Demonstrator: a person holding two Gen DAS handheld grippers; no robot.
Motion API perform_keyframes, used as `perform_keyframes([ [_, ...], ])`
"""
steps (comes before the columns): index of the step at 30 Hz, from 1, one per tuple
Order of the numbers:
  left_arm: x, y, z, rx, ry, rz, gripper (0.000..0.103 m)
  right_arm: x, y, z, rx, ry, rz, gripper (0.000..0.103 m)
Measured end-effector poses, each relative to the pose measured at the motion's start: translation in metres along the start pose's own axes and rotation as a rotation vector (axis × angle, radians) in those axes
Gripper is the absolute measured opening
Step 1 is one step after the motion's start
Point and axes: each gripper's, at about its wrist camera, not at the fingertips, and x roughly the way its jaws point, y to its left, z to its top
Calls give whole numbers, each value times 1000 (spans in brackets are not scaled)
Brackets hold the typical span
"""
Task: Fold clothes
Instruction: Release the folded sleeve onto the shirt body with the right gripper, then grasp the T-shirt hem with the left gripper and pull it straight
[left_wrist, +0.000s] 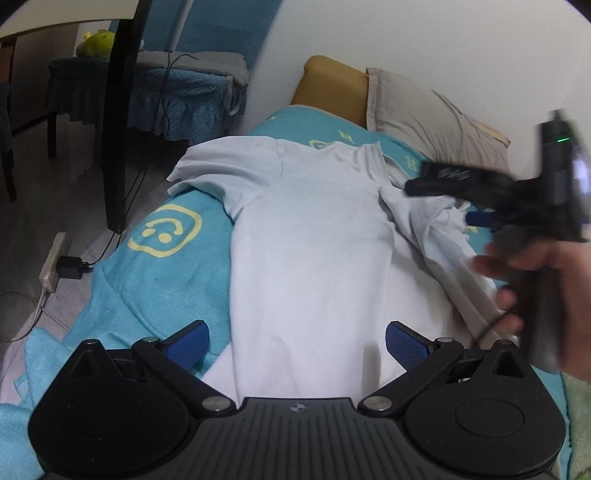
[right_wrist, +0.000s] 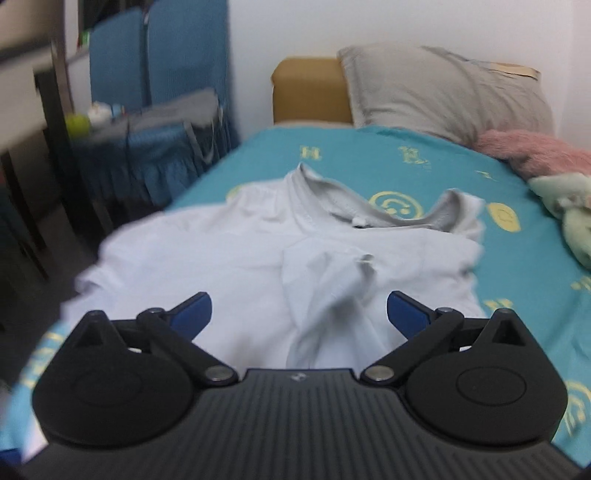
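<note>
On bed (left_wrist: 122, 266), T-shirt (left_wrist: 310, 258) hem hidden, right gripper (left_wrist: 436, 184) blurred

No readable words or brand names anywhere. The teal bedsheet (right_wrist: 280, 155) carries yellow prints: smiley-face signs (left_wrist: 166, 229) (right_wrist: 395, 205) and small letter-like marks, one looking like an "H" (right_wrist: 309, 152), the others too blurred to read. Each gripper body has a small round crosshair logo at its centre, on the left gripper (left_wrist: 297, 408) and, blurred, on the right gripper (right_wrist: 297, 377).
</note>
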Motion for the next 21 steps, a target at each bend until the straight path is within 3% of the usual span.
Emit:
perform_keyframes([
  [5,-22,-21,-10,75,-58,-19,102,-122,-5,-15,47,-81,9,103],
  [8,-42,-34,-19,105,-75,-67,102,-200,-6,-38,103,-115,9,103],
  [11,-62,-48,-30,139,-75,-120,102,-270,-8,-64,139,-122,-90,103],
  [12,-68,-54,-34,152,-66,-139,101,-288,-10,-72,155,-127,-119,103],
  [15,-88,-69,-48,209,-29,-192,99,-330,-24,-94,213,-179,-99,103],
  [21,-109,-101,-82,364,42,-218,94,-381,-72,-108,308,-277,-69,103],
])
